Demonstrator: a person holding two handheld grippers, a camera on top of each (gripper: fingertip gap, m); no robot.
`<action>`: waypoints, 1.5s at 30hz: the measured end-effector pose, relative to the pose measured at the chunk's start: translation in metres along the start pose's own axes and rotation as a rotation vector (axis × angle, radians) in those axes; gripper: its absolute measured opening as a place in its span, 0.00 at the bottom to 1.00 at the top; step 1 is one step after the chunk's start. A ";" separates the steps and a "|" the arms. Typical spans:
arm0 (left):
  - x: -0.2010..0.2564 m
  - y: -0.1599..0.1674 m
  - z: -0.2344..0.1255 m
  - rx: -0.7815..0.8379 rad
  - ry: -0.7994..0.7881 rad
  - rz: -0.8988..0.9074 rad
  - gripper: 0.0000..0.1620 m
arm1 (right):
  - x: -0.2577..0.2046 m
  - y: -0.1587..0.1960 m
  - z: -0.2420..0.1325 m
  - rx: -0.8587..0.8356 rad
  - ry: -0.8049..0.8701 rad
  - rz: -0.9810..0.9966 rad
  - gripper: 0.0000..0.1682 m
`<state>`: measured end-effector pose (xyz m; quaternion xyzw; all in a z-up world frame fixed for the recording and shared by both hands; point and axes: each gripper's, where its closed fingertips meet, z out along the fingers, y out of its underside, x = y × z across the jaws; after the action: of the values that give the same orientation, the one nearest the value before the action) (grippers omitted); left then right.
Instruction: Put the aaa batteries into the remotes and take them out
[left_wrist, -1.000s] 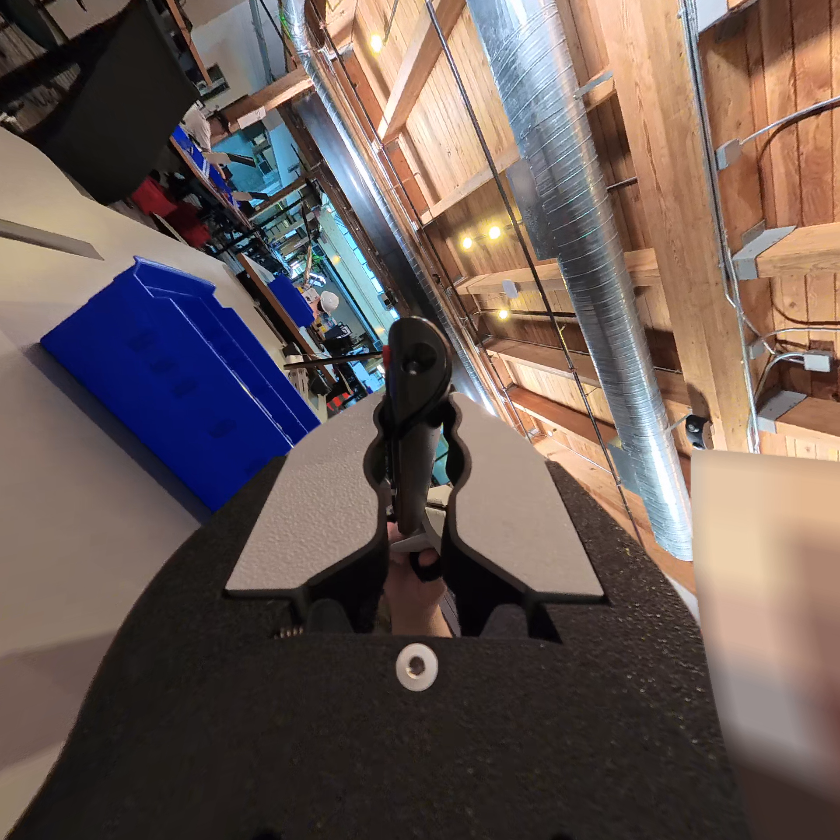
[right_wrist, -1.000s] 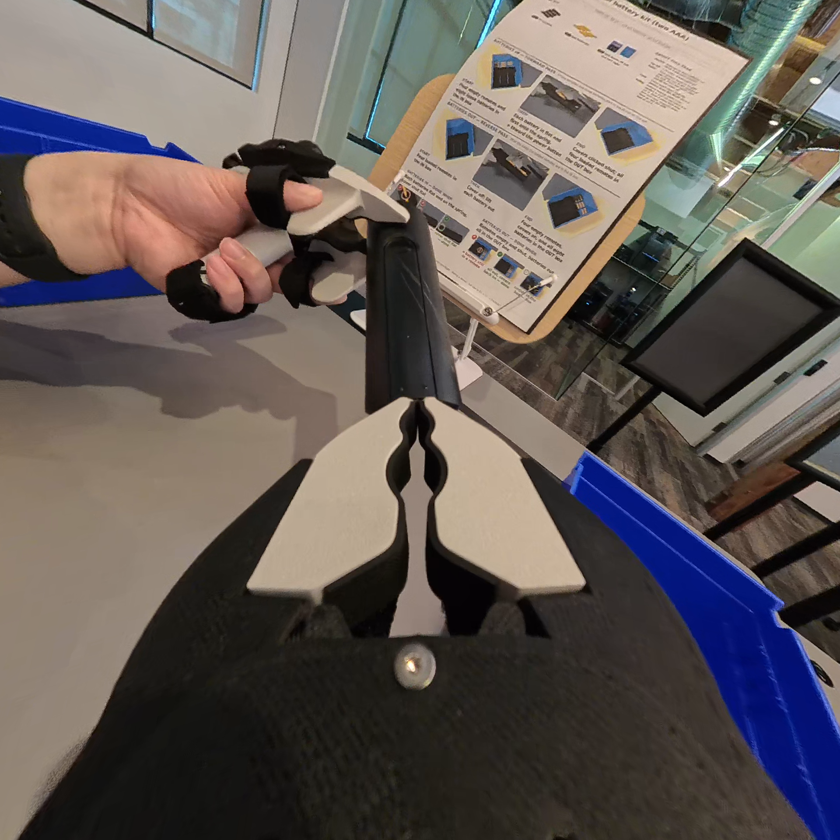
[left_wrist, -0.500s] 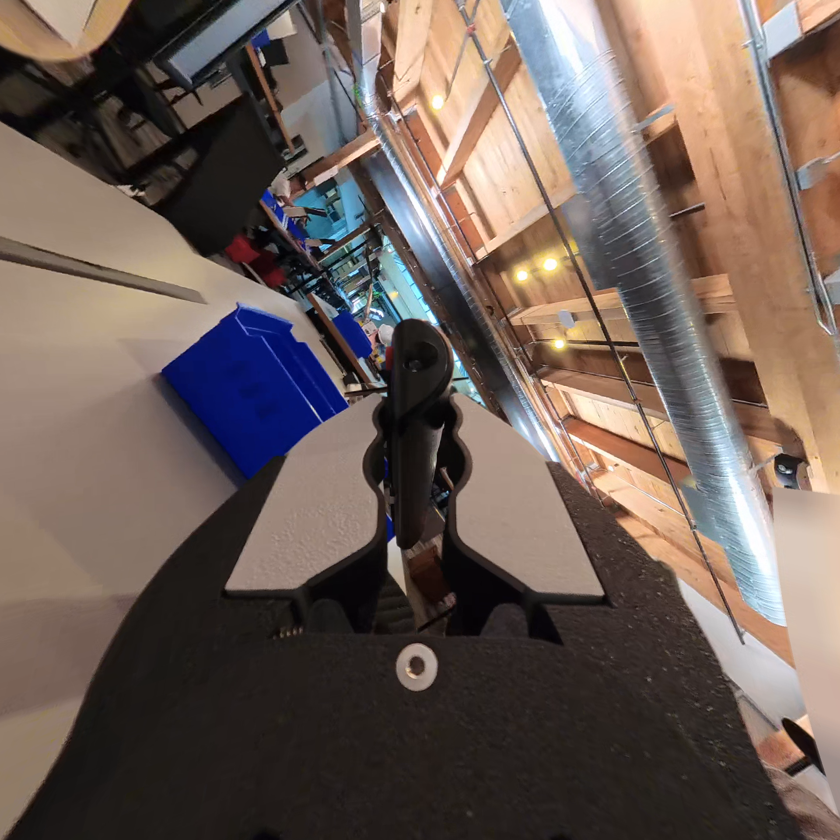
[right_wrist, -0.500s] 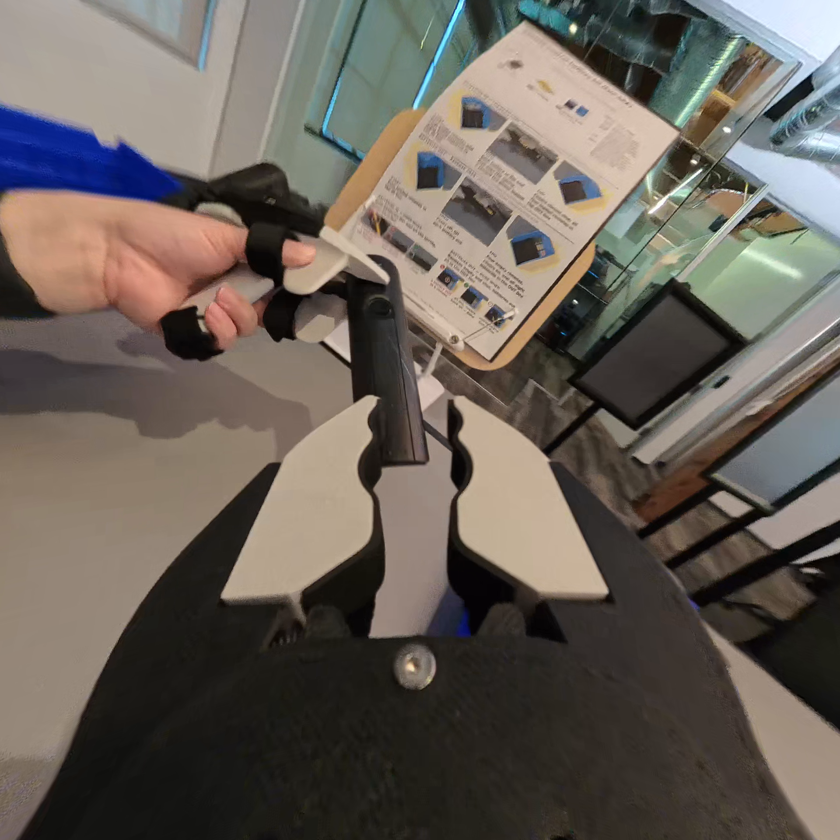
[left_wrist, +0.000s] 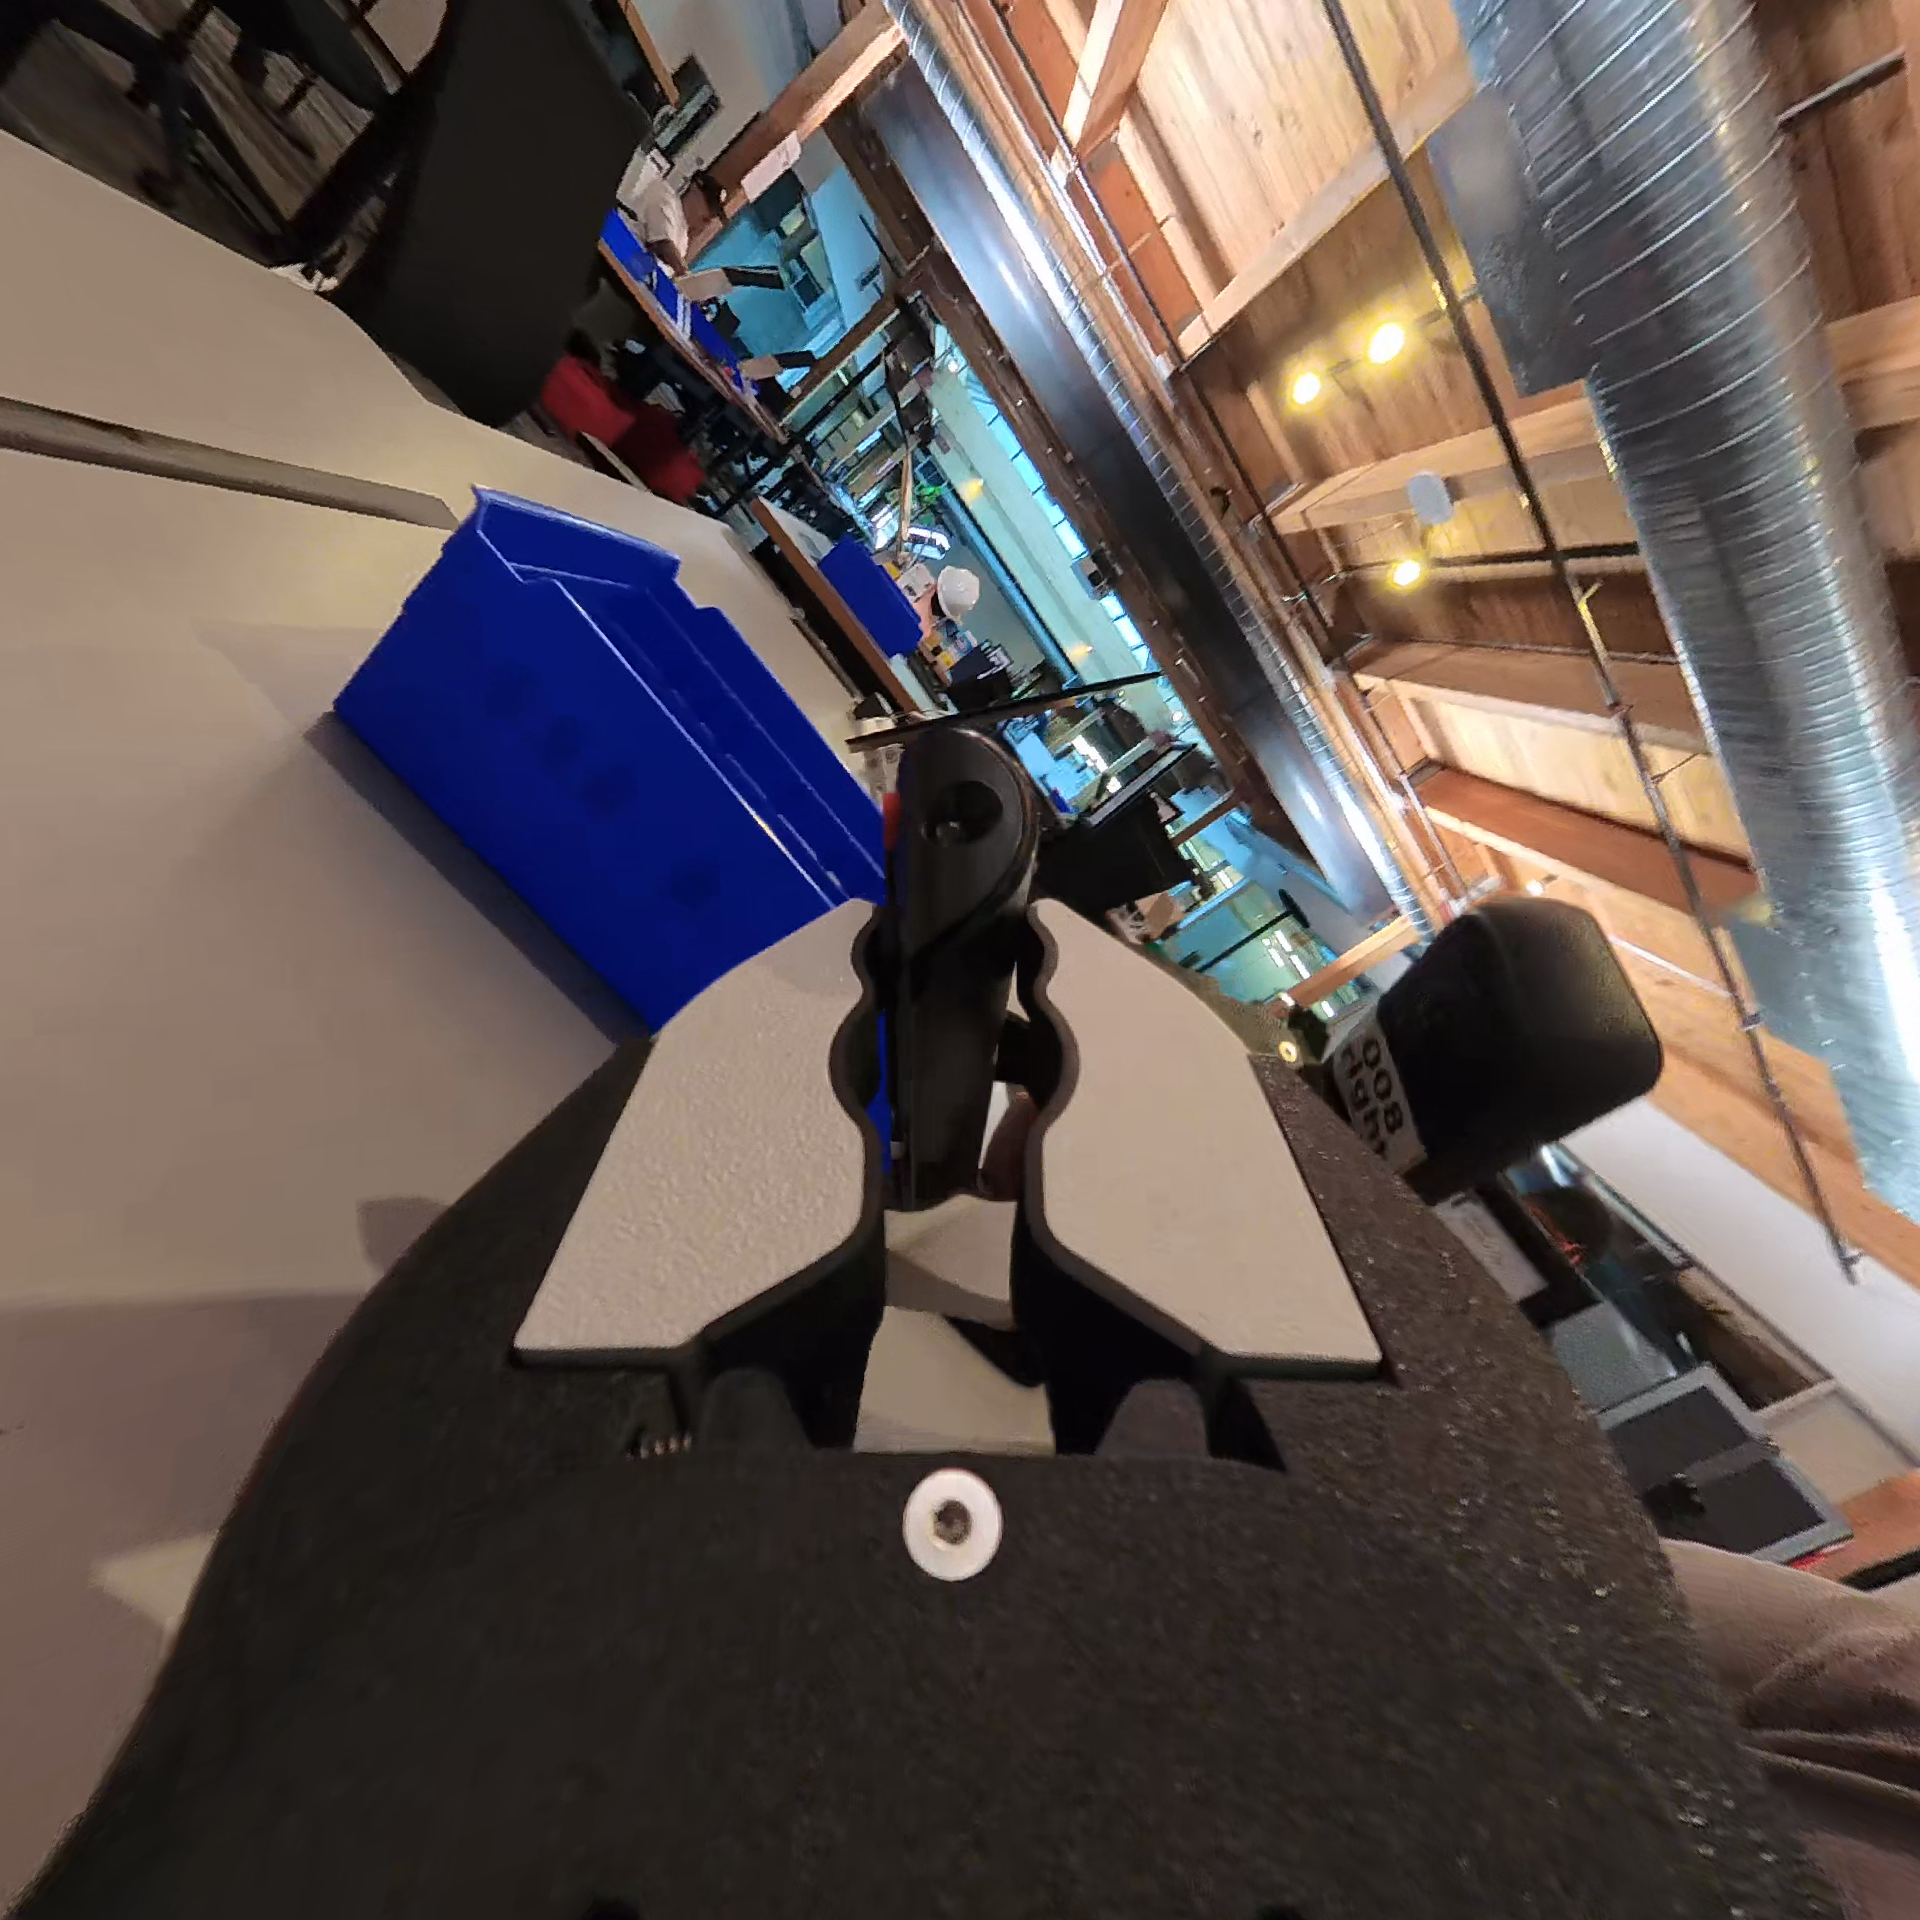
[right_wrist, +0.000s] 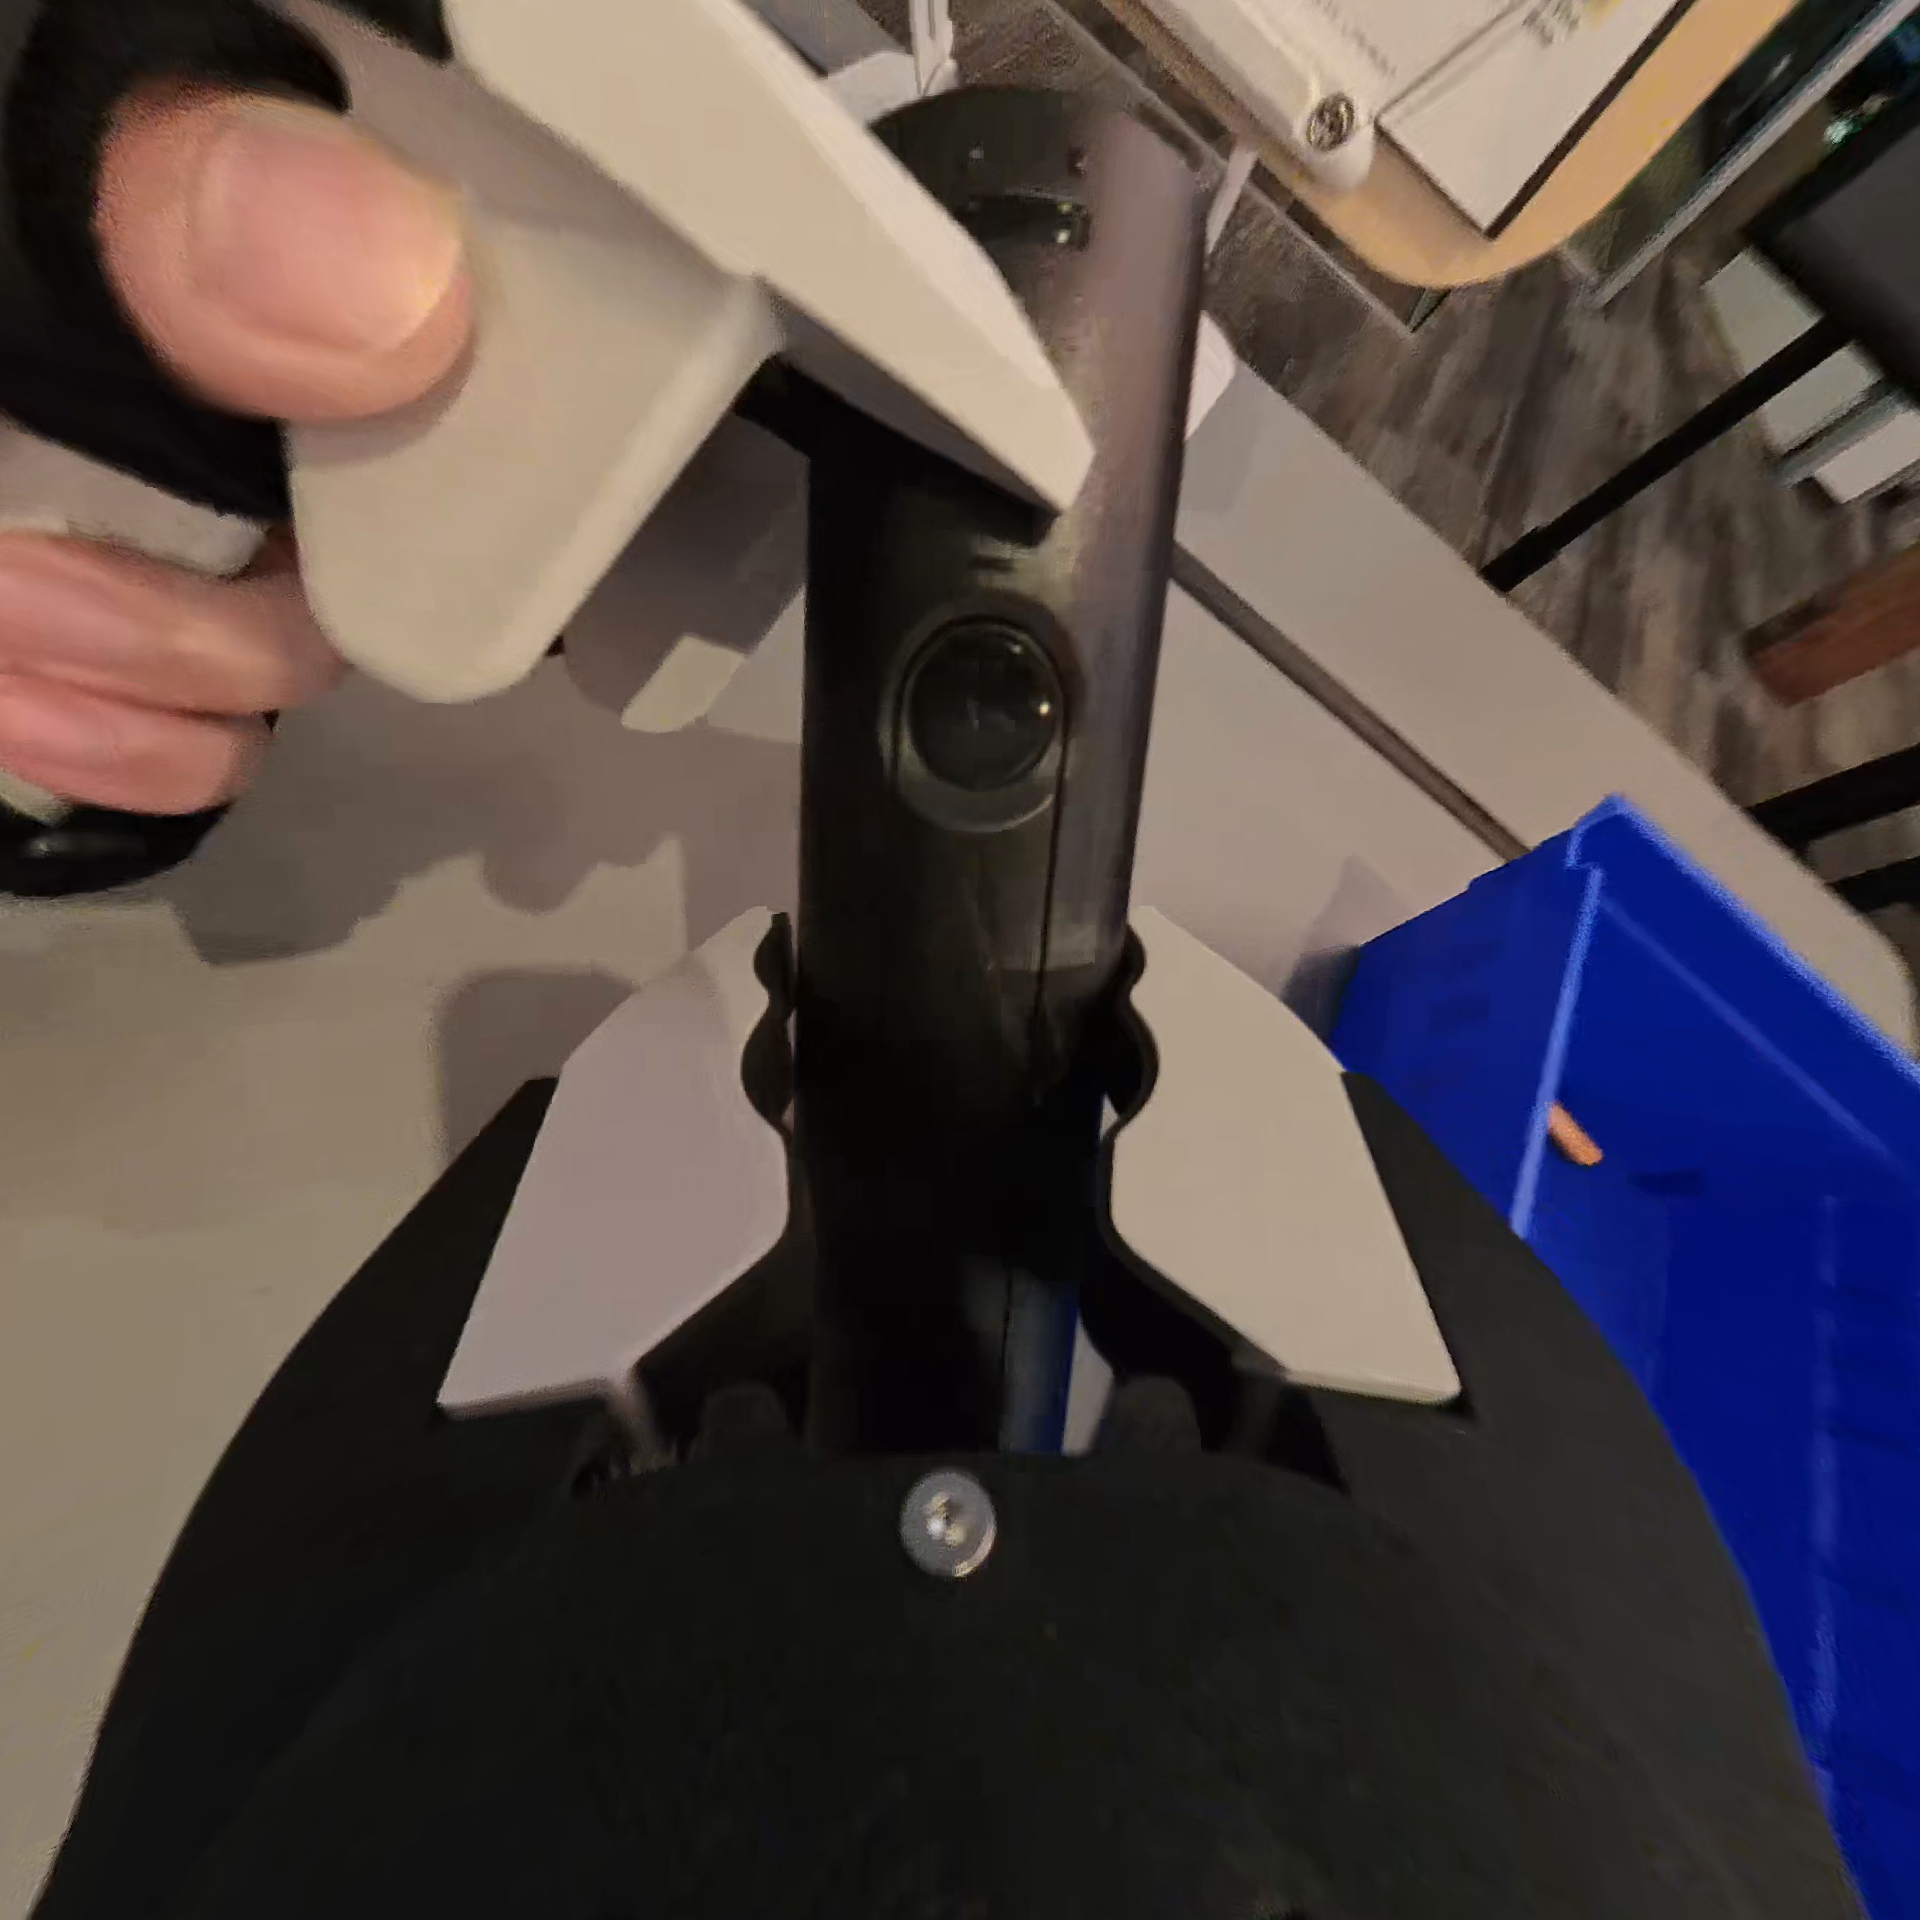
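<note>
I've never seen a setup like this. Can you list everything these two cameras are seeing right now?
remote: one, black, held up above the table between both tools
blue bin: one per view, blue, on the table; the right view's may be the same one
table: one, grey, under it all
instruction board: one, tan with a white sheet, on a stand behind the remote
duct: one, silver, along the wooden ceiling
hand: one, gloved in black, working the left tool
left gripper: grey jaws clamped on the remote's end
right gripper: grey jaws either side of the remote; contact unclear
</note>
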<state>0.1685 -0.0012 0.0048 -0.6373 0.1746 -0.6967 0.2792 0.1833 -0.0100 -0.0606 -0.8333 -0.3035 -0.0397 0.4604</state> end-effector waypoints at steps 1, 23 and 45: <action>0.000 0.001 0.001 -0.007 -0.008 0.011 0.14 | 0.000 0.002 0.000 -0.009 -0.014 0.022 0.36; 0.073 -0.036 -0.034 -0.062 0.217 0.342 0.20 | 0.145 0.006 -0.065 -0.031 -0.101 -0.119 0.33; 0.150 -0.025 -0.062 -0.141 0.343 0.644 0.23 | 0.208 0.188 0.063 -0.642 -0.628 -0.675 0.34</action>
<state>0.0984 -0.0803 0.1300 -0.4412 0.4581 -0.6561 0.4062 0.4410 0.0631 -0.1647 -0.7602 -0.6484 -0.0252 0.0328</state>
